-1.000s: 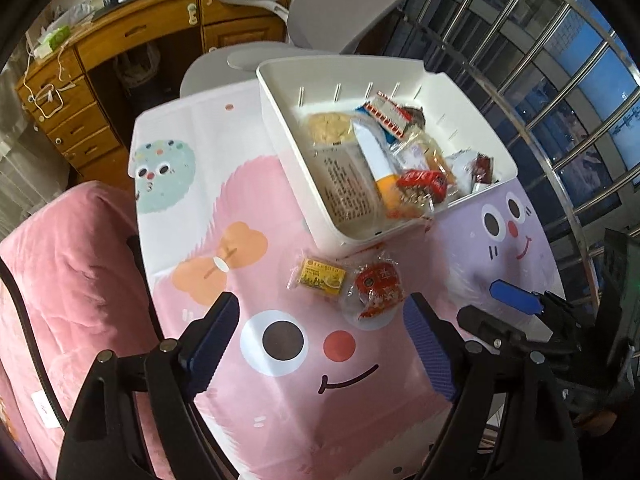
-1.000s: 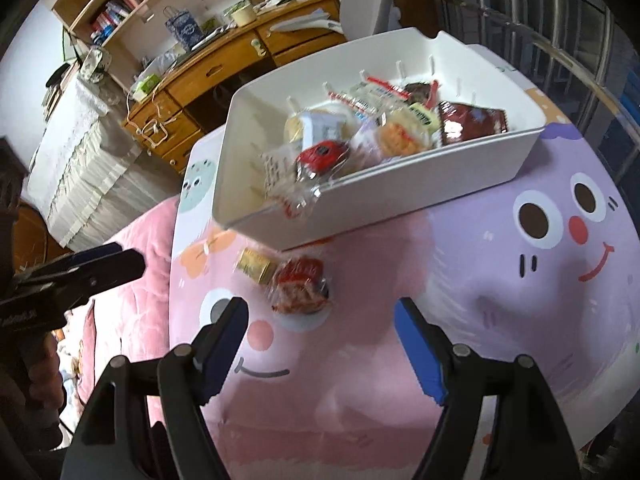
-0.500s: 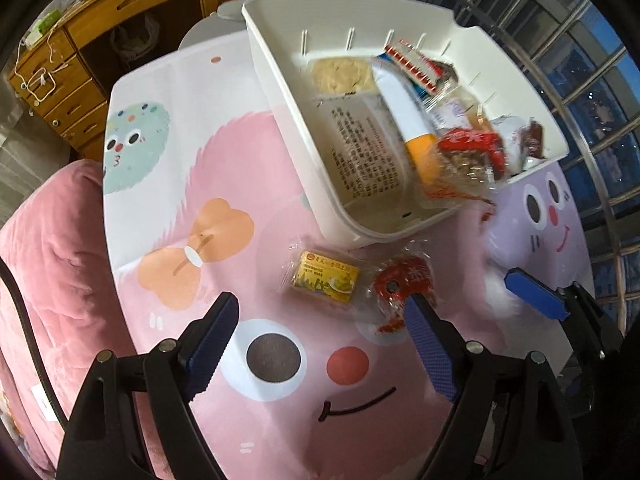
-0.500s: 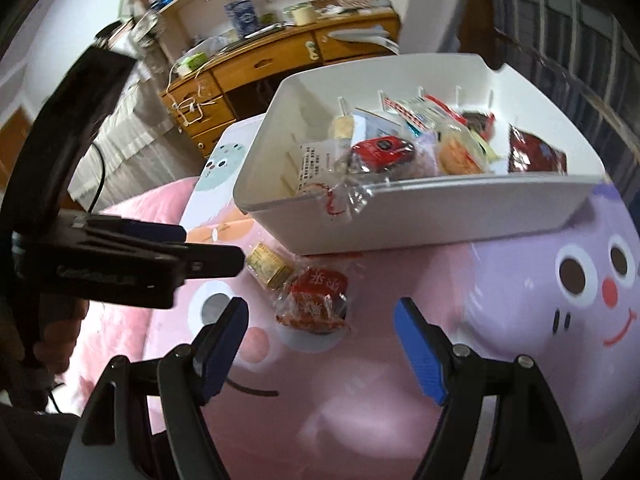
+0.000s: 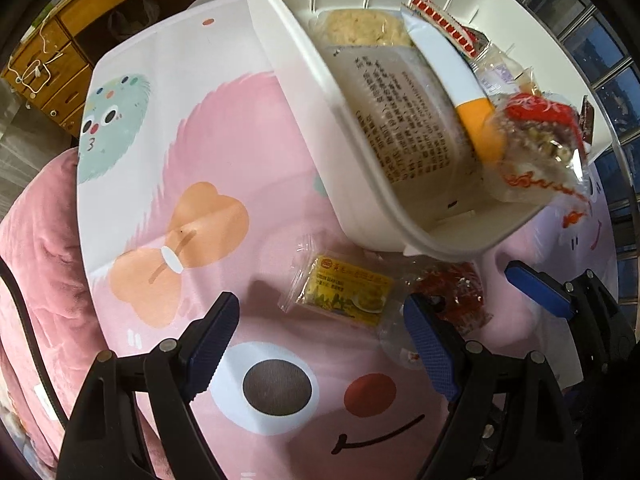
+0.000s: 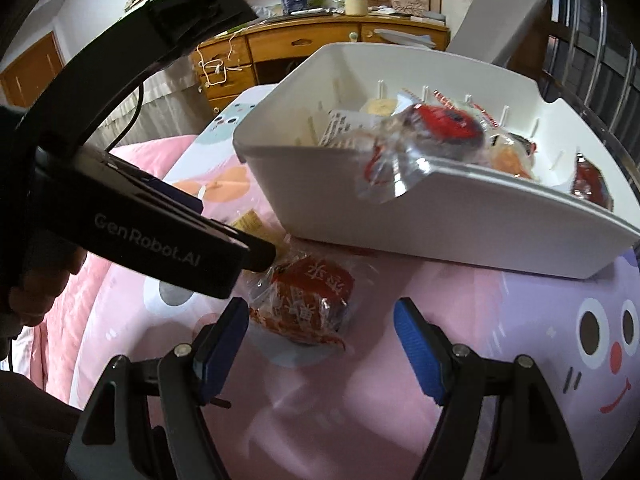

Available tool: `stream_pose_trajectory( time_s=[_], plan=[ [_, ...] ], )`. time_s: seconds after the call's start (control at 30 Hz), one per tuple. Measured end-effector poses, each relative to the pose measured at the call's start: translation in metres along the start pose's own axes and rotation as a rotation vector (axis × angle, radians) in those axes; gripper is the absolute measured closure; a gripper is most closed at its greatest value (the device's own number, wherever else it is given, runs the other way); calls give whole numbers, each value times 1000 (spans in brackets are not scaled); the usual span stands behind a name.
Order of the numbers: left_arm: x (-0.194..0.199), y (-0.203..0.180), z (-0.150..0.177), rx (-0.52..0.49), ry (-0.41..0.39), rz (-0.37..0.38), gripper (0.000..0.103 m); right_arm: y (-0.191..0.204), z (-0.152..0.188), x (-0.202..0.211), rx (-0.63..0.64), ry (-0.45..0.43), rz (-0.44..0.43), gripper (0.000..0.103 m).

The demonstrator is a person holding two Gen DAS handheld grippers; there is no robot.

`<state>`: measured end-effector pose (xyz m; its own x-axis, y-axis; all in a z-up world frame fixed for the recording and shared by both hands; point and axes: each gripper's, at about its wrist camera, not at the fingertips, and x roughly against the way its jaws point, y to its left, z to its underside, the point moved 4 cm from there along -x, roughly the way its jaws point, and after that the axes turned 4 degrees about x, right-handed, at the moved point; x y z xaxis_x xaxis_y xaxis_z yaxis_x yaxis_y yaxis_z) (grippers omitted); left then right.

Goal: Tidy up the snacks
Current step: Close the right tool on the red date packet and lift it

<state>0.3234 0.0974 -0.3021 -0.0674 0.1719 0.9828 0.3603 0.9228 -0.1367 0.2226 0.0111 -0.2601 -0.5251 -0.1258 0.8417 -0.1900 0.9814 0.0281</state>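
White plastic dominates the far side: the bin (image 5: 400, 216) is already well filled, with a pale wrapped cake, a long printed packet and several red-wrapped sweets heaped inside, one clear wrapper draped over its near rim. Most of the sorting can be judged done. On the pink cartoon tablecloth (image 5: 208, 128), just near of the bin, two items are left out: the yellow packet (image 5: 346, 298) to the left and, touching it on the right, the red-wrapped snack (image 6: 310, 300). Over the yellow packet the left gripper (image 5: 320, 330) is poised, jaws spread wide, nothing pinched between them. Over the red snack the right gripper (image 6: 320, 330) is lined up, likewise released and empty. Two pickups and two drops into the bin are judged to be all that remains.
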Motion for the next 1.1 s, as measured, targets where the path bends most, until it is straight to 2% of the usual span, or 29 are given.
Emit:
stream_pose_trajectory(
  time_s=[0.27, 0.37, 0.43, 0.57, 0.63, 0.67, 0.73, 0.8, 0.9, 1.1],
  plan=[
    [-12, 1, -5, 11, -6, 14, 21, 7, -1, -15, 58, 7, 16, 29],
    [-13, 1, -5, 12, -14, 22, 25, 10, -1, -19, 78, 12, 12, 29],
    [-13, -3, -6, 3, -26, 21, 33, 11, -3, -23, 89, 17, 18, 29],
    [-12, -3, -5, 7, -53, 15, 39, 12, -2, -25, 99, 19, 25, 30],
    [-11, -2, -3, 13, -73, 16, 48, 14, -3, -27, 117, 23, 30, 32],
    [-10, -1, -2, 18, -78, 21, 49, 14, -3, -28, 127, 26, 33, 33],
    [-4, -7, -1, 27, -92, 33, 56, 17, -2, -27, 142, 33, 38, 37],
    [-3, -2, 4, 37, -101, 51, 59, 18, -2, -26, 151, 40, 37, 42],
    [-4, 5, 8, 44, -115, 72, 83, 19, -2, -22, 164, 45, 48, 44],
    [-2, 7, 20, 64, -141, 102, 85, 20, 1, -16, 166, 59, 58, 47]
  ],
)
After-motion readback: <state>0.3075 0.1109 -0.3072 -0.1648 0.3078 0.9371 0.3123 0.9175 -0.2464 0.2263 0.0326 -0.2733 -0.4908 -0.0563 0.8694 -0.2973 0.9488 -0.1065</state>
